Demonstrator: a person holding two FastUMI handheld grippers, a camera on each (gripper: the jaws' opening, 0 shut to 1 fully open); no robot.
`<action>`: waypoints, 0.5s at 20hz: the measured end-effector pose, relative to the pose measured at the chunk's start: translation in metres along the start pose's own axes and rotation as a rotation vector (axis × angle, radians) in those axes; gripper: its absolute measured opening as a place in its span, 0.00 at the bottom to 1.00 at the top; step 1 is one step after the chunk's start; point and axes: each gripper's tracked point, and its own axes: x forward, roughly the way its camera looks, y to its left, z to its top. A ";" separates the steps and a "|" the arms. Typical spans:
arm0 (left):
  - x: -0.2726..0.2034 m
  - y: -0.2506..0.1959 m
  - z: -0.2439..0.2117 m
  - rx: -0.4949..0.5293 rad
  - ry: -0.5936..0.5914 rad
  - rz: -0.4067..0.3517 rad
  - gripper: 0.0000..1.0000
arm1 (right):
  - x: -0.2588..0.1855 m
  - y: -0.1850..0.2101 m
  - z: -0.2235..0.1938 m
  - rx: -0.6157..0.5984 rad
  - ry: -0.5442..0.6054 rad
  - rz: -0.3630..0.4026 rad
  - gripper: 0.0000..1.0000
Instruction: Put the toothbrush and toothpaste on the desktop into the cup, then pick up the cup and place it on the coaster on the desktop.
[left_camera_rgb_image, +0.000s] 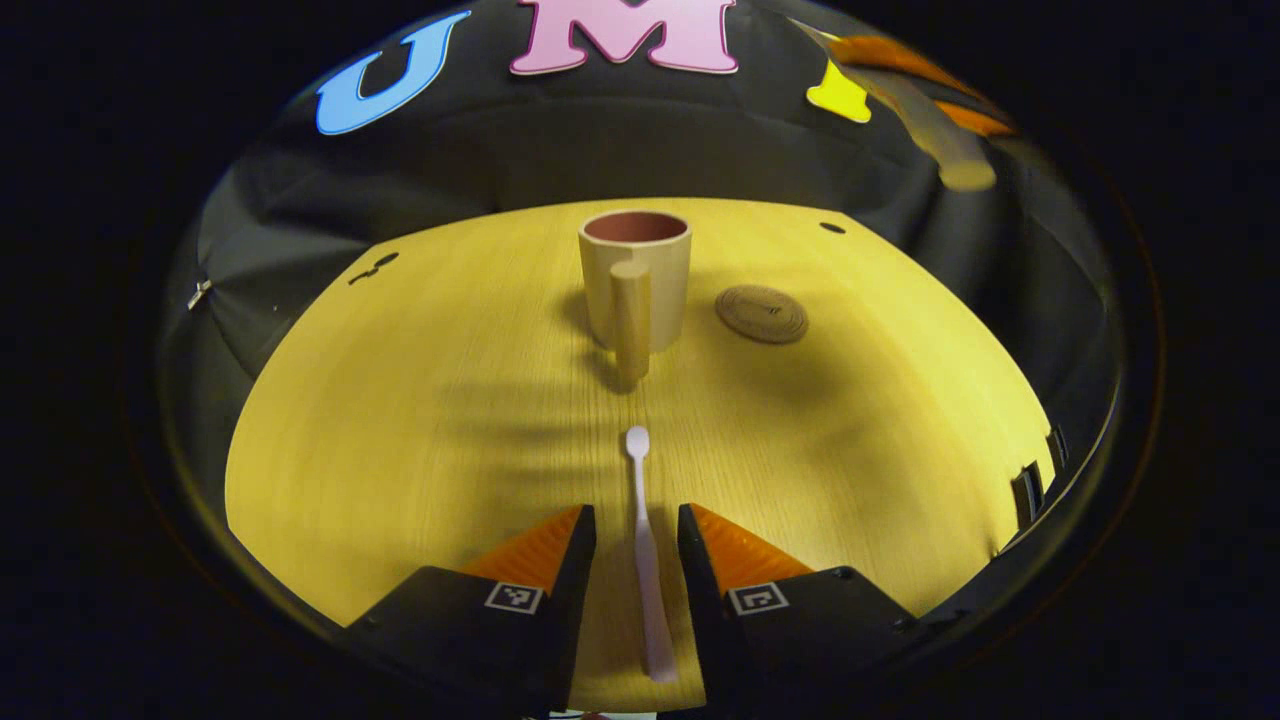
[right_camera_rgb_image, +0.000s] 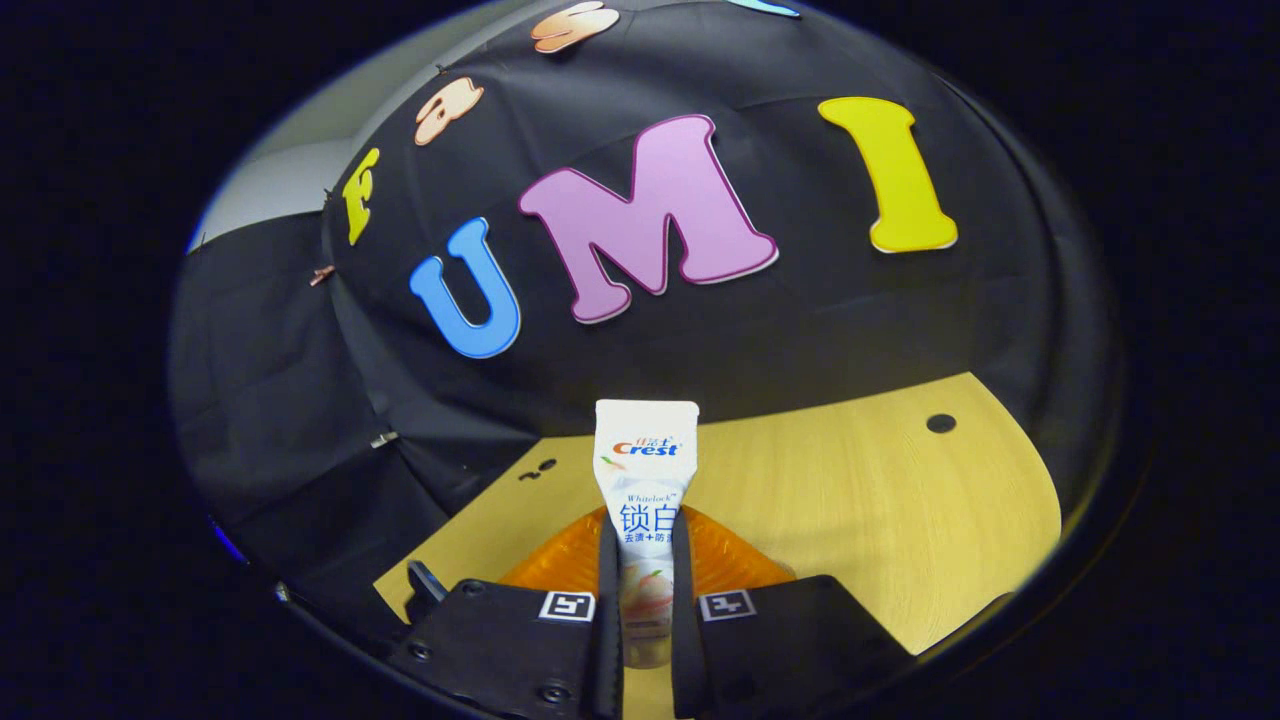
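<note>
The left hand-held gripper (left_camera_rgb_image: 637, 540) sits low over the near edge of the counter (left_camera_rgb_image: 400, 450) with its fingers apart, one on each side of the toothbrush (left_camera_rgb_image: 645, 560). The toothbrush lies flat on the wood, not touched by either finger as far as the left gripper view shows. Its long axis runs straight away from the near edge toward the cup (left_camera_rgb_image: 635, 285), rounded end farthest from the gripper; which end carries the bristles I cannot tell. That line-up looks deliberate: closing on the handle here would leave the brush pointing at the cup's open mouth.

The cup stands upright toward the far edge, handle turned toward the near edge, and the round coaster (left_camera_rgb_image: 762, 314) lies just beside it, apart and bare.

The right hand-held gripper (right_camera_rgb_image: 640, 580) is clamped on the toothpaste tube (right_camera_rgb_image: 645, 480), lifted clear of the counter. The tube points forward along the fingers, its flat crimped end leading, the cap end hidden between them, probably ready for dropping in lengthwise.
</note>
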 end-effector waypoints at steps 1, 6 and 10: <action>0.004 0.002 -0.003 -0.004 0.019 0.009 0.52 | 0.012 0.004 0.002 0.004 -0.009 0.028 0.23; 0.012 -0.002 0.001 0.003 0.035 0.009 0.38 | 0.074 0.013 -0.008 0.040 -0.002 0.134 0.23; 0.011 -0.006 0.001 0.020 0.032 0.023 0.20 | 0.115 0.014 -0.036 0.037 0.029 0.193 0.23</action>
